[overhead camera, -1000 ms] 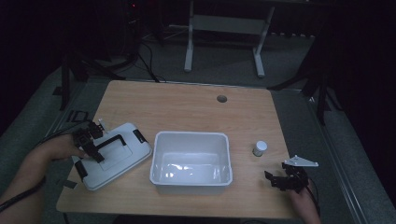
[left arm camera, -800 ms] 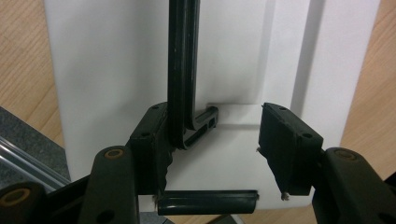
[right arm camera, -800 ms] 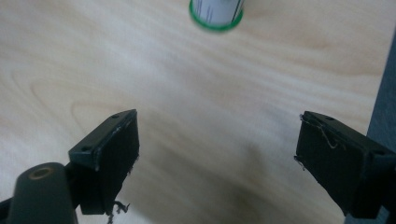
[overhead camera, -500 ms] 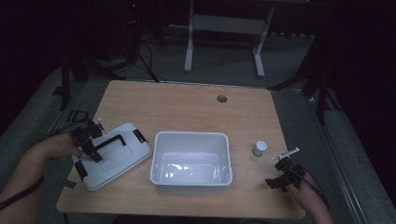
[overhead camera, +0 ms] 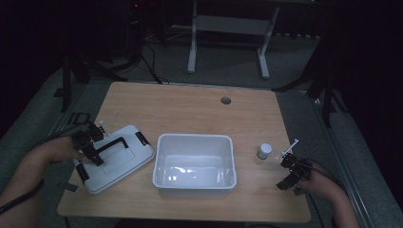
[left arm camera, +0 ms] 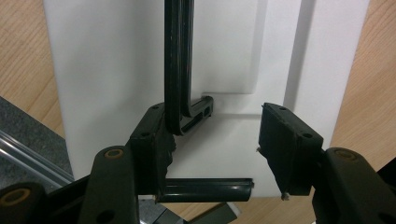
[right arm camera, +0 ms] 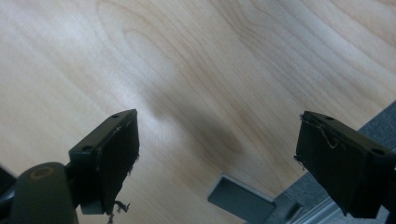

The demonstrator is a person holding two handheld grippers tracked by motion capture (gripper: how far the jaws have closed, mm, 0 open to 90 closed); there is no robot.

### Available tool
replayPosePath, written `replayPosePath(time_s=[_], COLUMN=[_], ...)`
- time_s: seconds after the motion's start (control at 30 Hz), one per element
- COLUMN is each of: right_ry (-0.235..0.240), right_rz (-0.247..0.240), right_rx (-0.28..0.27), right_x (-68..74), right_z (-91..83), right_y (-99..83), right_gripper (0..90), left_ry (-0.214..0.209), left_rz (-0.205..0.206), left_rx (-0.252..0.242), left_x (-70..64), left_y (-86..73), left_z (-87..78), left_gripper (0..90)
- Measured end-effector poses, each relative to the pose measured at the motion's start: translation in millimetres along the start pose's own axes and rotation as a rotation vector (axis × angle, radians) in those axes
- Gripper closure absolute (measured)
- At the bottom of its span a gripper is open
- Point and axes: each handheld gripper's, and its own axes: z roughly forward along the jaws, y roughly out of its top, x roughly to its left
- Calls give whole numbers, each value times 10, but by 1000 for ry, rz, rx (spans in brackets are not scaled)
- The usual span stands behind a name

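The white tub stands near the front middle of the wooden surface and serves as the landmark here.

Nearest the person, to the right of the tub and close to the surface's front right corner, the right claw hangs low over bare wood. In the right gripper view its jaws stand wide apart with nothing between them; wood grain lies below, and a grey bracket shows at the surface's edge.

To the left of the tub, a white lid lies flat on the surface, turned at an angle, with its near corner just beside the tub's left wall; whether they touch cannot be told. It carries a black handle and black latches at its ends. The left claw is on the lid's left part, held by a hand coming in from the left. In the left gripper view its jaws are apart and astride the lid's surface, one jaw against the bend of the black handle, the other free over white plastic; nothing is clamped.

Just right of the tub, a little farther back than the right claw, stands a small white-capped jar.

Well behind the tub, a round hole is cut in the surface. Beyond the far edge, on the floor, stand the white legs of a frame.
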Motion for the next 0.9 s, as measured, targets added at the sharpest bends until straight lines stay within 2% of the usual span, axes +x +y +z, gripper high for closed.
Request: replayPosePath(time_s=[0.03,0.1,0.13,0.23,0.3,0.33,0.4,0.53,0.57,0.67,0.8,0.9], right_ry=[15,3,12,30,37,25,39,-16,-39,-47,-83,-79], right_rz=[-31,-96,-125,-193,-199,-195,-191,-268,-286,-318,-341,-346], right_rx=[11,4,4,7,9,8,11,28,28,17,10,-3], right_x=[-23,-30,-39,-71,-93,-107,-138,-149,-155,-181,-257,-292], right_z=[-13,-39,-50,-78,-93,-102,-117,-115,-118,-152,-189,-215], right_y=[19,40,50,89,124,147,192,270,296,378,508,605], right_gripper=[131,149,149,148,122,122,122,136,144,182,247,291], left_ry=[-1,-3,-3,-5,-4,-5,-3,-4,-6,-3,-10,-13], left_rz=[0,0,1,-1,-1,0,1,1,-1,2,2,1], left_rx=[1,3,5,8,11,10,9,10,11,9,14,17], left_x=[-1,-1,-2,-1,-3,-4,-9,-7,-7,-8,-6,-7], left_y=[1,3,3,6,7,8,6,2,2,2,2,-3], left_z=[-2,-4,-5,-7,-5,-5,-4,0,1,9,23,27], left_gripper=[440,440,440,440,440,440,440,440,439,439,428,429])
